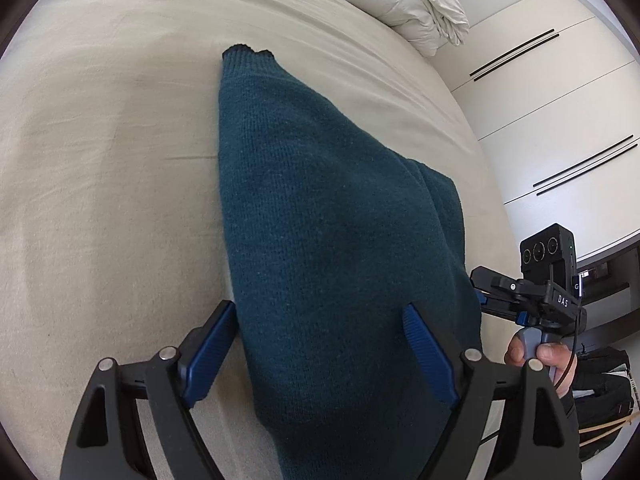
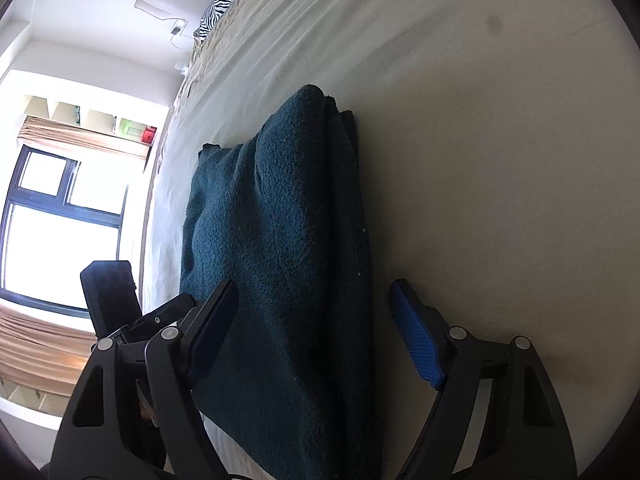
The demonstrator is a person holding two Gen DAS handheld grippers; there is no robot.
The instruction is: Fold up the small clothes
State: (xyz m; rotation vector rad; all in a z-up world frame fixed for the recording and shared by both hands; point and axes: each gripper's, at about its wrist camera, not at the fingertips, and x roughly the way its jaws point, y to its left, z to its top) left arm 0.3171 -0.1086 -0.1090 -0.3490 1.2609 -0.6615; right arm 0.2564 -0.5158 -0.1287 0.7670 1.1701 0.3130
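Both grippers, left (image 1: 320, 344) and right (image 2: 312, 328), spread wide, straddle my teal sweater (image 1: 320, 220), already folded narrow on the bed (image 1: 100, 160); toward 12 o'clock, 1 crosswise fold probably remains.

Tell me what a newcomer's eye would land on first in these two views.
The dark teal knit sweater, folded into a long strip on the beige bed sheet, fills the middle of both views. The open left gripper straddles its near end, and the open right gripper spans its other side. A rumpled white duvet lies at the bed's far end.
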